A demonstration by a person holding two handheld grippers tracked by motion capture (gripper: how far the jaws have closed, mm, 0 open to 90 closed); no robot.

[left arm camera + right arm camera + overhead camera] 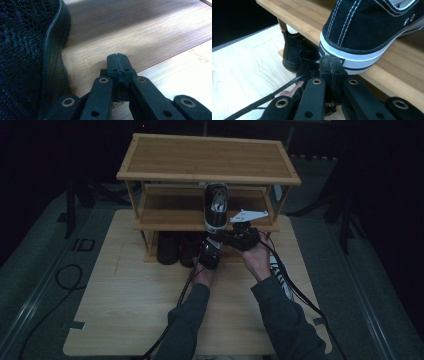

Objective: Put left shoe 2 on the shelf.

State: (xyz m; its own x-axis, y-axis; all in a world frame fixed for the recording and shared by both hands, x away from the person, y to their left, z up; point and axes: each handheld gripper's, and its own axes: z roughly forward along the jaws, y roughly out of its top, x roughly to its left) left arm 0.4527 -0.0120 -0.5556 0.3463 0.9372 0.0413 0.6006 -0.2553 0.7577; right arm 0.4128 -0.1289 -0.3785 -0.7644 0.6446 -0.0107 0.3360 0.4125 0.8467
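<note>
Sneaker (216, 209) in black canvas with a white sole sits on the middle shelf of the bamboo shoe rack (210, 157), its heel toward the person and just at the shelf's front edge. From the right gripper view the heel (352, 50) looms directly beyond the right tongs (331, 63), which are pressed together with nothing between them; I cannot tell whether the tips touch the rubber or stop just short. In the high view the right tongs (234, 236) are carried by a hand (257, 260) just below that shelf, a grey plate on top. The left tongs (209, 254) sit lower, by the bottom shelf, likewise pressed together and holding nothing (119, 63). Beside them, in the left gripper view, a black knit shoe (27, 60) with a dark sole rests on the bottom board, close to the tongs but apart from them. The rack stands on the pale wooden surface (125, 305), with cables trailing back along both sleeves.
</note>
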